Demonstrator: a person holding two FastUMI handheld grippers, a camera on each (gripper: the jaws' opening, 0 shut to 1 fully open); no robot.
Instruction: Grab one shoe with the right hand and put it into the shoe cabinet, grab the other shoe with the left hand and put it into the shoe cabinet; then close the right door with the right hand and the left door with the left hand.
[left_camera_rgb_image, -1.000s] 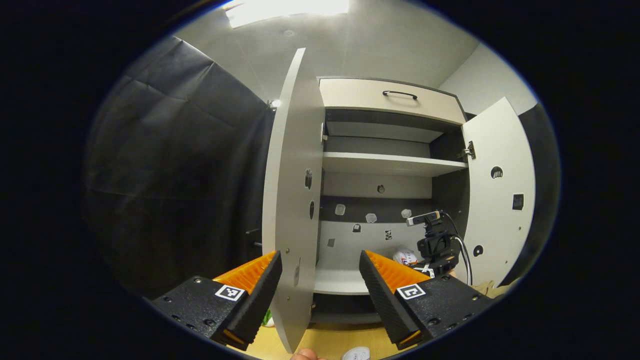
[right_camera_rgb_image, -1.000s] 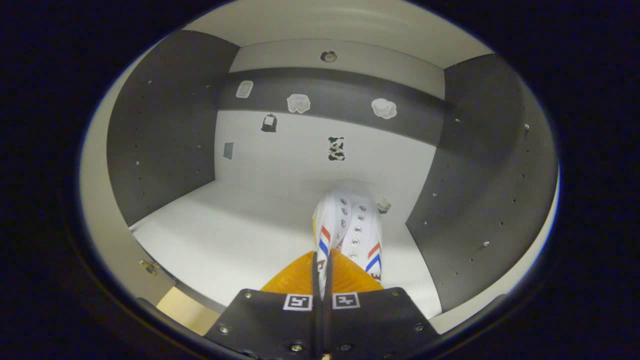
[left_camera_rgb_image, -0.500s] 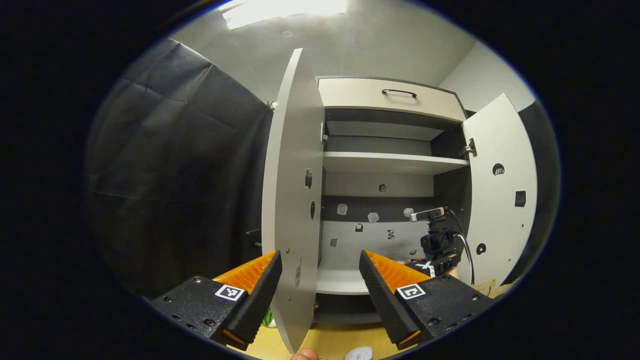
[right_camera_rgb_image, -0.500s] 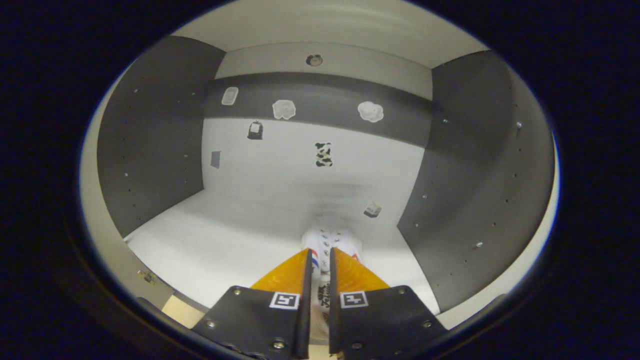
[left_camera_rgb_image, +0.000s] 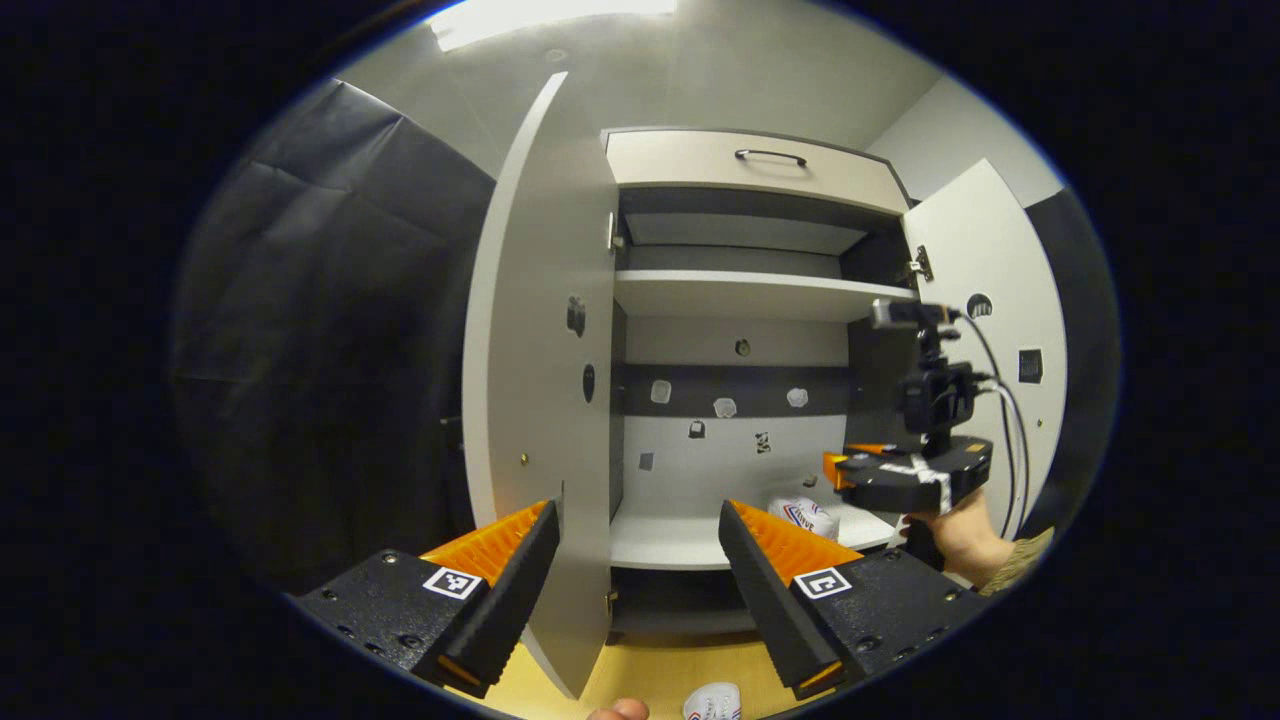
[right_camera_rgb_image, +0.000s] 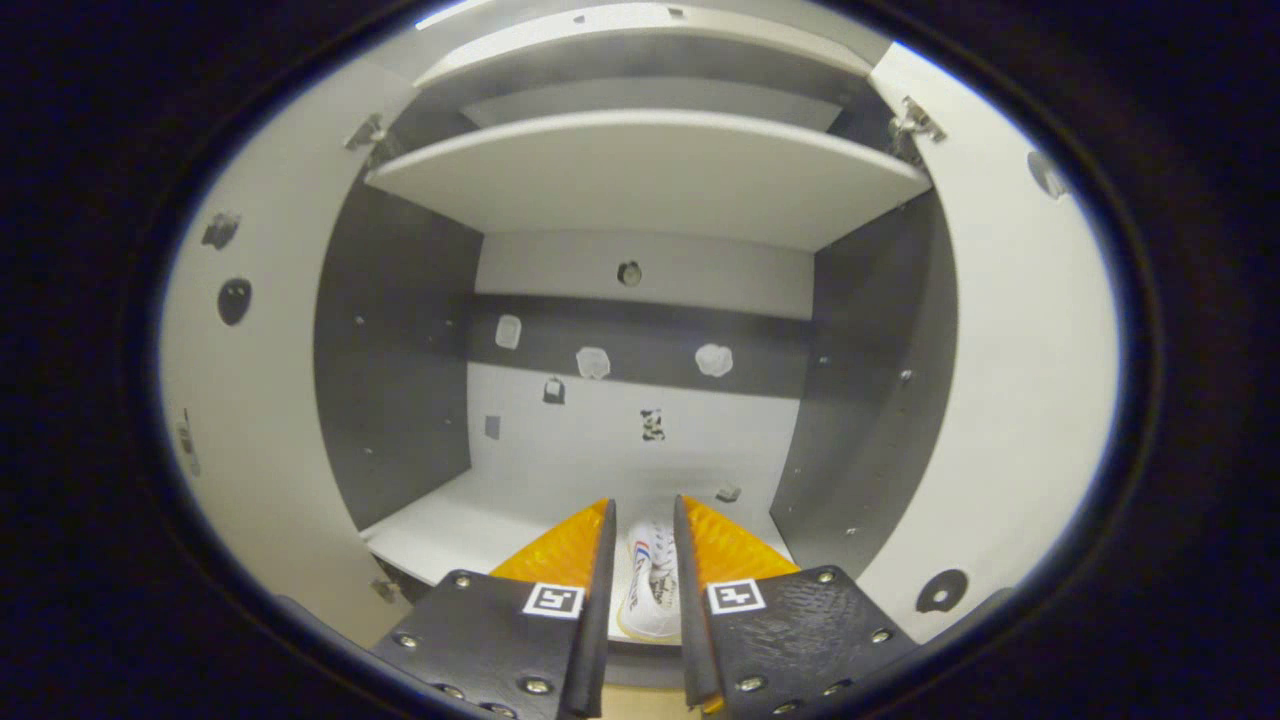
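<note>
Now your right gripper (right_camera_rgb_image: 640, 545) has its jaws parted, off the shoe (right_camera_rgb_image: 652, 585) lying on the shoe cabinet (right_camera_rgb_image: 650, 170) shelf; your left gripper (left_camera_rgb_image: 640, 555) waits wide open near the other shoe (left_camera_rgb_image: 713, 703).

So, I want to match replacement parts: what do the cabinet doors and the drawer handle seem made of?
Left door: probably laminated board, matte off-white, flat with a thin square edge. Right door: looks the same. Drawer handle: thin dark bar, possibly metal; too small to tell.

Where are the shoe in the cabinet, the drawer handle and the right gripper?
shoe (right_camera_rgb_image: 652, 590): right gripper view, its upper.
drawer handle (left_camera_rgb_image: 770, 156): left gripper view, middle of the bar.
right gripper (right_camera_rgb_image: 640, 520): right gripper view, between its fingers.
</note>
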